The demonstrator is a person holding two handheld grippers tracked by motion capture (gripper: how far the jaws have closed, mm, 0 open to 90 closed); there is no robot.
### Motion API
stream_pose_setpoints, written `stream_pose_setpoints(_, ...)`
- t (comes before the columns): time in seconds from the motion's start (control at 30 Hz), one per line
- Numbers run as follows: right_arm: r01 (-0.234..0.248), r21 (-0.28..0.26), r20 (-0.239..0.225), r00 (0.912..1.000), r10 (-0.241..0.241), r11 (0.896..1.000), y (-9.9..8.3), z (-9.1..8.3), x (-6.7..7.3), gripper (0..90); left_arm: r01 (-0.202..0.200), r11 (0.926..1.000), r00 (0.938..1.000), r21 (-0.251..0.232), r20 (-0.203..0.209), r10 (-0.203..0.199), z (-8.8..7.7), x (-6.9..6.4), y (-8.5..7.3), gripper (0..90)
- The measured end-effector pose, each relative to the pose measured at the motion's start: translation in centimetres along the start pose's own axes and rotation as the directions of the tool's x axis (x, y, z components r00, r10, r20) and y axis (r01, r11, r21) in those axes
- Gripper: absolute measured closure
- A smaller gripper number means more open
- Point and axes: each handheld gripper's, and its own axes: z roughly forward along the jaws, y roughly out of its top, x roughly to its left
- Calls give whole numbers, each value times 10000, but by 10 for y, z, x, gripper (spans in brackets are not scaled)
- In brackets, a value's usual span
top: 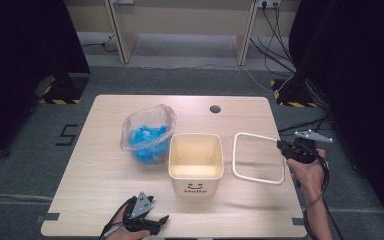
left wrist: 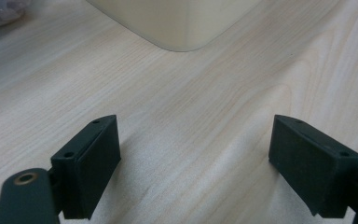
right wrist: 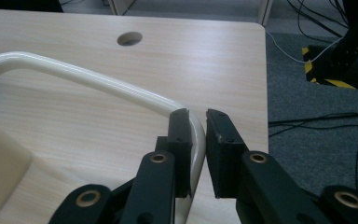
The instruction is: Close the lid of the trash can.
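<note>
We note the right gripper (top: 285,146) at the desk's (top: 105,175) right edge, its fingers (right wrist: 179,135) clenched on the right side of a white frame (top: 258,158). In the right gripper view the frame's (right wrist: 88,77) rounded bar runs between the two black pads, pressed from both sides near a corner. The frame is a thin, rounded rectangle, open in the middle. From the high view it sits just right of the bin (top: 196,164) and casts a shadow on the desk below it, so we read it as lifted clear, at least on the held side; whether its left side touches the desk we cannot tell.

The bin is cream, square, open at the top, standing upright near the desk's middle, with a smile and the word "Hello" on its near face. We see its inside bare.

Left of the bin and slightly farther, touching or nearly touching it, lies a clear bag (top: 147,132) with blue pieces inside, its mouth open.

The left gripper (top: 147,220) rests at the near edge, left of the bin, fingers (left wrist: 91,161) released and spread wide with only bare wood between them. A corner of the bin (left wrist: 177,23) shows ahead of it.

A round hole (top: 215,108) sits in the far part of the desk.
</note>
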Motion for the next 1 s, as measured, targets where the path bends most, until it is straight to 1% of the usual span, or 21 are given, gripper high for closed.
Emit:
stream_pose_setpoints(0.17,-136,-295,-288,9995,127,9995,16,-8,5,807,-1,10000,10000,17,-13,1,0,0,0,155)
stream_pose_setpoints(0.23,-31,-421,-368,9993,16,9991,23,-10,9,807,2,10000,10000,31,-22,-2,0,0,0,155)
stream_pose_setpoints(0.3,-5,-485,-509,9987,-20,9988,32,-11,16,807,15,10000,10000,29,-29,-15,0,0,0,155)
stream_pose_setpoints(0.33,88,-529,-550,9984,-118,9986,35,-11,18,807,36,10000,10000,66,-61,-35,0,-1,1,155)
stream_pose_setpoints(0.4,140,-626,-669,9976,-182,9979,42,-11,27,807,52,9999,9999,108,-119,-50,-1,-1,1,169)
stream_pose_setpoints(0.5,271,-678,-903,9954,-332,9973,50,-8,40,807,120,9999,9996,-23,-256,-120,-3,-3,3,173)
stream_pose_setpoints(0.6,471,-682,-1100,9924,-544,9966,56,-4,55,807,291,9982,9993,-532,-212,-302,-7,-6,8,173)
stream_pose_setpoints(0.67,569,-631,-1351,9887,-650,9964,57,1,67,808,376,9953,9988,-888,-266,-401,-10,-8,11,173)
stream_pose_setpoints(0.7,632,-593,-1444,9869,-712,9962,57,4,73,808,393,9943,9987,-990,-292,-424,-11,-9,12,173)
stream_pose_setpoints(0.8,753,-546,-1685,9822,-835,9957,58,11,86,808,640,9851,9965,-1595,-433,-717,-16,-9,18,173)
stream_pose_setpoints(0.9,850,-474,-1835,9787,-923,9952,59,16,97,809,518,9793,9955,-1956,-678,-662,-20,-10,24,173)
stream_pose_setpoints(0.97,890,-463,-1974,9756,-965,9950,59,19,103,810,535,9719,9943,-2291,-781,-731,-22,-10,30,173)
stream_pose_setpoints(1.0,943,-405,-2046,9737,-1007,9947,59,21,108,810,545,9695,9938,-2391,-810,-758,-22,-10,32,172)
